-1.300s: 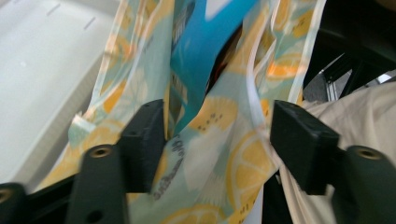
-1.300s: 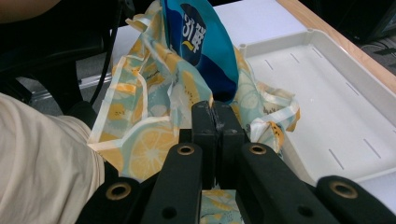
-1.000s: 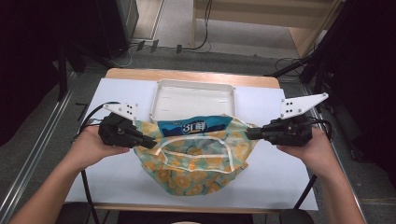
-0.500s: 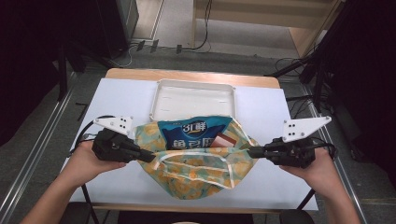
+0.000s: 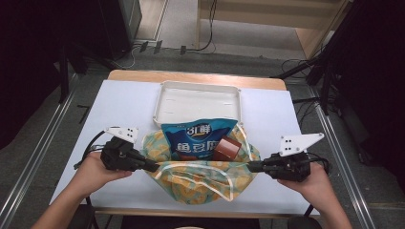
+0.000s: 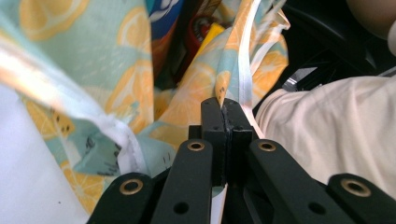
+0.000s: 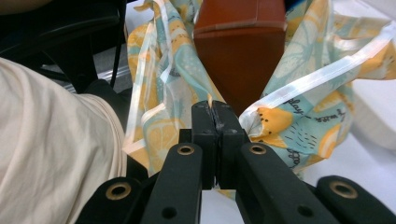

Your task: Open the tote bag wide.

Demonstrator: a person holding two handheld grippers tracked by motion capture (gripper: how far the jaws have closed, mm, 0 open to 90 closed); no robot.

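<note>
Black claws (image 5: 155, 167) (image 5: 251, 166) with brass-ringed screw holes, grey three-cornered plates, trailing black cables, cream-coloured clothing.

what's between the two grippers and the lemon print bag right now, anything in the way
Nothing visible. The left gripper and the right gripper are each already clamped on the bag at opposite edges of its rim, cloth pinched between shut jaws.

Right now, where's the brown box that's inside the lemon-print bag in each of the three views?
High view: the brown box sits right of centre, in the lemon-print bag beside the blue snack packet.
Left gripper view: I can't make it out among the items at top centre.
Right gripper view: top centre, just beyond the shut jaws.
Shared landmark: the bag's white-trimmed lemon fabric.
</note>
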